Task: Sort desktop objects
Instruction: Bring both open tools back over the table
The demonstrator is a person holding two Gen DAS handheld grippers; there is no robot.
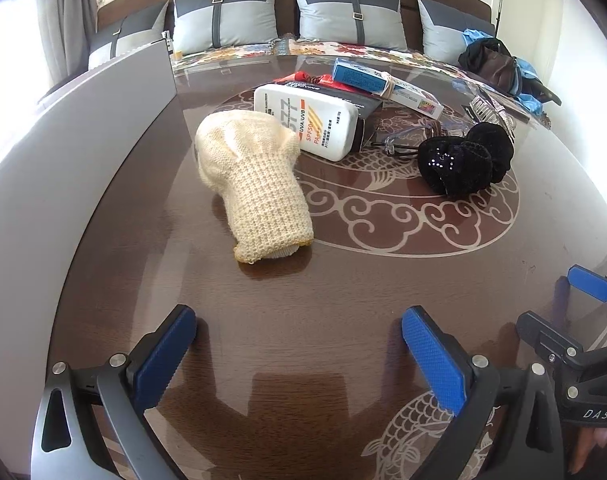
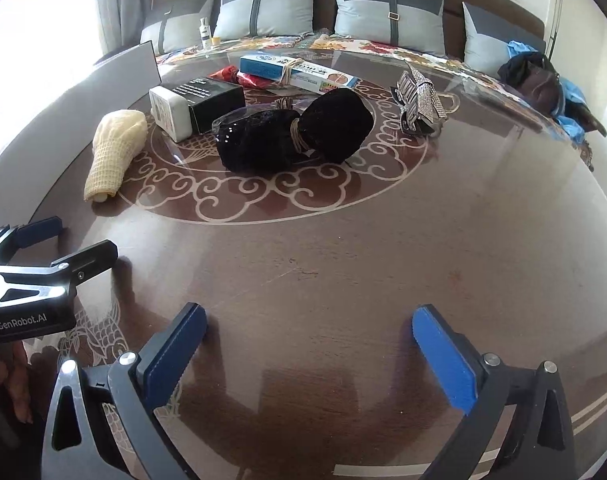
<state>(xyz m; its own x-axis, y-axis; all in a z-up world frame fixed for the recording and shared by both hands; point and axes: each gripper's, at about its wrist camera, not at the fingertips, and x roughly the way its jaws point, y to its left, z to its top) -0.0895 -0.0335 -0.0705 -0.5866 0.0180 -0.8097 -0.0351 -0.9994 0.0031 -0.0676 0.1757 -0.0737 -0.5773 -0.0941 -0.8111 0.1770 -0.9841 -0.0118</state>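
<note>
On the brown glass-topped table [image 1: 343, 280] lie a cream knitted mitt [image 1: 251, 184] [image 2: 111, 152], a white sunscreen bottle [image 1: 311, 120] [image 2: 169, 112] leaning on a black box [image 1: 369, 110] [image 2: 213, 98], a blue-and-white carton bound with a rubber band [image 1: 379, 82] [image 2: 299, 70], a red packet [image 1: 303, 77] [image 2: 239, 76], a black velvet bundle [image 1: 463, 160] [image 2: 295, 132] and a rhinestone hair clip [image 1: 495, 112] [image 2: 419, 100]. My left gripper [image 1: 299, 316] [image 2: 75, 240] hovers open, short of the mitt. My right gripper [image 2: 309, 314] [image 1: 563, 308] is open too, short of the bundle. Neither holds anything.
A grey panel [image 1: 103, 100] [image 2: 131, 64] stands upright along the table's left edge. Clear glasses [image 1: 399, 136] lie beside the black box. Behind the table, a sofa with grey cushions [image 1: 223, 20] holds a dark bag [image 1: 495, 64] [image 2: 539, 80] and a small bottle [image 2: 204, 32].
</note>
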